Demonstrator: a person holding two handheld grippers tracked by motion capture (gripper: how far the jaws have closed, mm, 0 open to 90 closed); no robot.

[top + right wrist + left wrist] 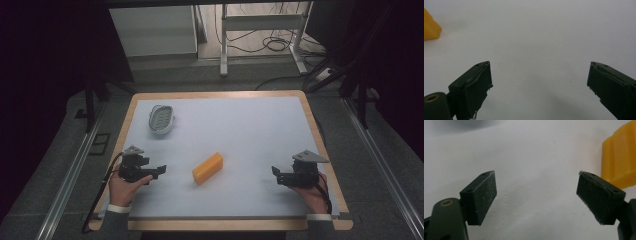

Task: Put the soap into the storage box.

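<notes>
An orange-yellow block lies on the white table mat, roughly midway between both hands. A small oval grey dish with a pale green inside sits at the far left of the mat. My left gripper rests low at the near left, jaws open and pointing right toward the block. In the left gripper view the block lies beyond the right jaw, with nothing between the pads. My right gripper rests at the near right, open and empty, pointing left. A corner of the block appears far left in the right gripper view.
The mat covers a wooden table with raised light-wood edges. Behind the table stand a white cabinet and a metal frame with cables on the floor. Dark rails run along both sides.
</notes>
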